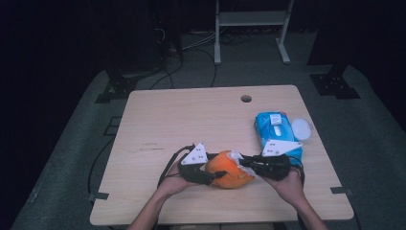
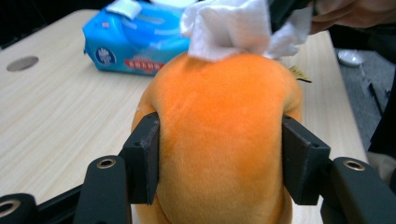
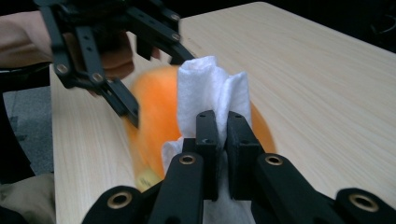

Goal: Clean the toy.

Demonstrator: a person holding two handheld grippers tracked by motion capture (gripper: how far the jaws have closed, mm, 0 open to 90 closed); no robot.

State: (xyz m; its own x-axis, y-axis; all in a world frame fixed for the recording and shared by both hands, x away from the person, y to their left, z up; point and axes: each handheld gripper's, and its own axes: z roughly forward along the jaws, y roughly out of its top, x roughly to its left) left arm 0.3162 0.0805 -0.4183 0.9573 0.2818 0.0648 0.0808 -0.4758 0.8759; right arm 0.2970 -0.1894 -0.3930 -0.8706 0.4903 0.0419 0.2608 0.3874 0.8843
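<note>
On the pale wood table (image 1: 163, 120), left tongs (image 1: 210, 175) clamp an orange plush (image 1: 229, 168), right tongs (image 1: 245, 163) pinch a white wipe (image 3: 210, 91).

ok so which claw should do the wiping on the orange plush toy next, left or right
Right. The right claw is already shut on the white wipe, which rests against the orange plush toy. The left claw is clamped on the toy's sides, steadying it, so it looks best left holding.

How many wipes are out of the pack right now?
1. One white wipe is clamped in the right claw and pressed on the orange plush toy held by the left claw. Others may sit hidden inside the blue pack.
</note>
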